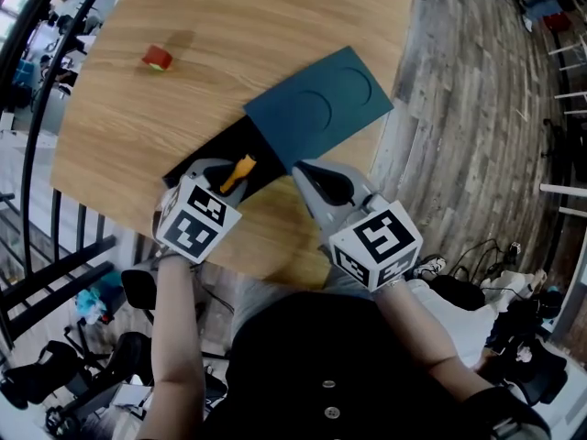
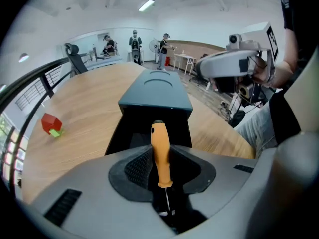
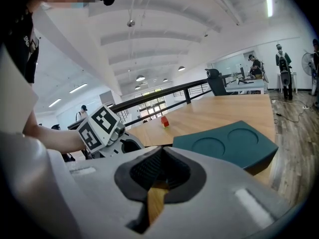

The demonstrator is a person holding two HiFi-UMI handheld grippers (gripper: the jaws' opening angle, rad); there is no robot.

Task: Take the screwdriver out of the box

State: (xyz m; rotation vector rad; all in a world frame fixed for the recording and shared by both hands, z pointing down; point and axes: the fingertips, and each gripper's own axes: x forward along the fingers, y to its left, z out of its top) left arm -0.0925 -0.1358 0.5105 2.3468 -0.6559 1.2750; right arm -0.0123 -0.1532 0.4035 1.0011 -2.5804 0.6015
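Observation:
An orange-handled screwdriver point(image 1: 240, 172) point(image 2: 160, 153) is clamped between the pads of my left gripper point(image 1: 229, 181) point(image 2: 160, 158), its handle pointing away from me and its thin shaft running back between the jaws. It hangs just over the open black box point(image 1: 204, 157) point(image 2: 130, 133), whose teal lid point(image 1: 321, 106) point(image 2: 155, 91) point(image 3: 227, 146) is slid back toward the far side. My right gripper point(image 1: 304, 176) point(image 3: 159, 156) rests beside the lid's near corner, shut, with nothing in it.
A small red block point(image 1: 157, 58) point(image 2: 51, 124) point(image 3: 164, 122) lies far off on the wooden table point(image 1: 138, 117). The table's near edge point(image 1: 266, 278) is right under my hands. A black railing point(image 1: 37, 108) runs along the left, and plank floor point(image 1: 459, 108) lies to the right.

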